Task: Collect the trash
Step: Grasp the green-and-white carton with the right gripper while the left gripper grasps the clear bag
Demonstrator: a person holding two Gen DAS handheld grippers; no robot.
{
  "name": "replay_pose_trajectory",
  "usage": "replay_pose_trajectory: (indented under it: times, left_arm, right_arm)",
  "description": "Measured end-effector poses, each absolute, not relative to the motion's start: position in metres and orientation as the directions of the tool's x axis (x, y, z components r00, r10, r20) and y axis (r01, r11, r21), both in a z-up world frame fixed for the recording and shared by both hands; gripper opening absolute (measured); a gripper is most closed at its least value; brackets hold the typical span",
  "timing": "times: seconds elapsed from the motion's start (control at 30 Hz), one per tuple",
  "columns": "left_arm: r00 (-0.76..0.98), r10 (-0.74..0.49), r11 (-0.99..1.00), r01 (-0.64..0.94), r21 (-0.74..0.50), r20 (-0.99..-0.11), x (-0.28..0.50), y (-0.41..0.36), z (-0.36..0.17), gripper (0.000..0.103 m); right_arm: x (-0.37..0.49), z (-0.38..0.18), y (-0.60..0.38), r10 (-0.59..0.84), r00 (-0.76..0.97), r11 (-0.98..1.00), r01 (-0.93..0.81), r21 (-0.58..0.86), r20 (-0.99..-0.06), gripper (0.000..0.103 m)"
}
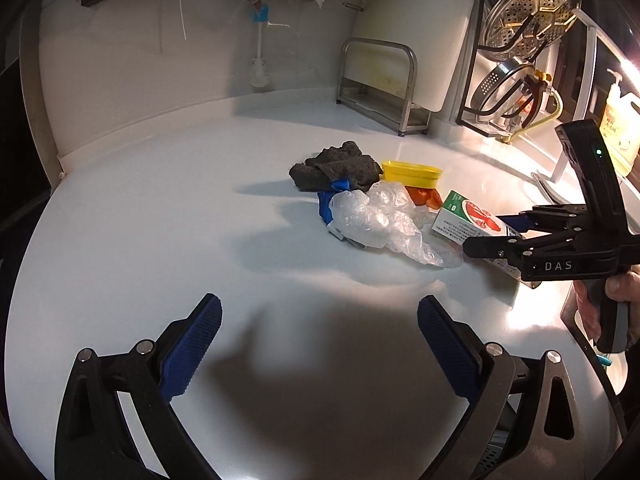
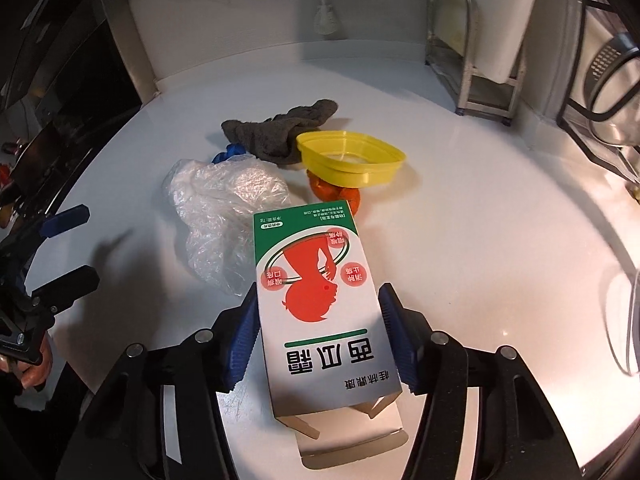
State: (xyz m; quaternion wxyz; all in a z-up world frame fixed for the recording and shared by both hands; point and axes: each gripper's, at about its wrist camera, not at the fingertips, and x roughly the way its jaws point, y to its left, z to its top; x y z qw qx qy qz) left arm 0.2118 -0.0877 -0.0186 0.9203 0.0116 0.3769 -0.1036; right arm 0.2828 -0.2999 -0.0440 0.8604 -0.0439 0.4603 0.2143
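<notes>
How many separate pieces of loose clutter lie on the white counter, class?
6: grey rag at back, blue scrap beside it, plastic bag, yellow tub, orange item beneath, carton between right gripper pads. More may hide underneath.

The white countertop (image 1: 152,208) lies bare and wide on the left and near side, with open passage between the left gripper (image 1: 319,316) and the trash pile. The pile sits mid-counter: a clear plastic bag (image 1: 380,216) nearest, a grey rag (image 1: 336,166) behind it, a yellow lid (image 1: 412,174) tilted on an orange object (image 1: 422,197), all touching or overlapping. The medicine box (image 2: 316,304) fills the gap between the right gripper (image 2: 318,334) pads. Far right, a steel rack (image 1: 380,84) and a wire rack of strainers (image 1: 520,52) close off that side. The right of the lid is bare counter.
</notes>
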Motion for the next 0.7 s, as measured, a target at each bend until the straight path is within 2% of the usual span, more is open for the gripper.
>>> replay_pose_trajectory:
  times: [0.13, 0.27, 0.37, 0.53, 0.7]
  left_arm:
    - [0.709, -0.183, 0.979, 0.195, -0.061, -0.681, 0.213, -0.093, -0.013, 0.096]
    - [0.725, -0.170, 0.981, 0.188, -0.046, -0.667, 0.220, -0.104, -0.010, 0.096]
    - [0.734, -0.140, 0.987, 0.159, -0.033, -0.665, 0.229, -0.114, -0.012, 0.096]
    - [0.746, -0.085, 0.994, 0.110, -0.003, -0.661, 0.245, -0.131, -0.017, 0.096]
    - [0.712, -0.032, 0.998, 0.060, 0.016, -0.702, 0.271, -0.145, -0.029, 0.097]
  right_arm:
    - [0.256, -0.029, -0.317, 0.294, 0.597, 0.951, -0.258, 0.168, -0.747, 0.056]
    - [0.227, -0.022, -0.325, 0.193, 0.697, 0.980, -0.110, 0.163, -0.691, 0.056]
    - [0.215, -0.026, -0.327, 0.168, 0.728, 0.978, -0.040, 0.204, -0.665, 0.056]
    - [0.208, -0.030, -0.323, 0.136, 0.737, 0.987, -0.041, 0.157, -0.662, 0.056]
    - [0.204, -0.033, -0.336, 0.150, 0.737, 0.981, -0.028, 0.191, -0.660, 0.056]
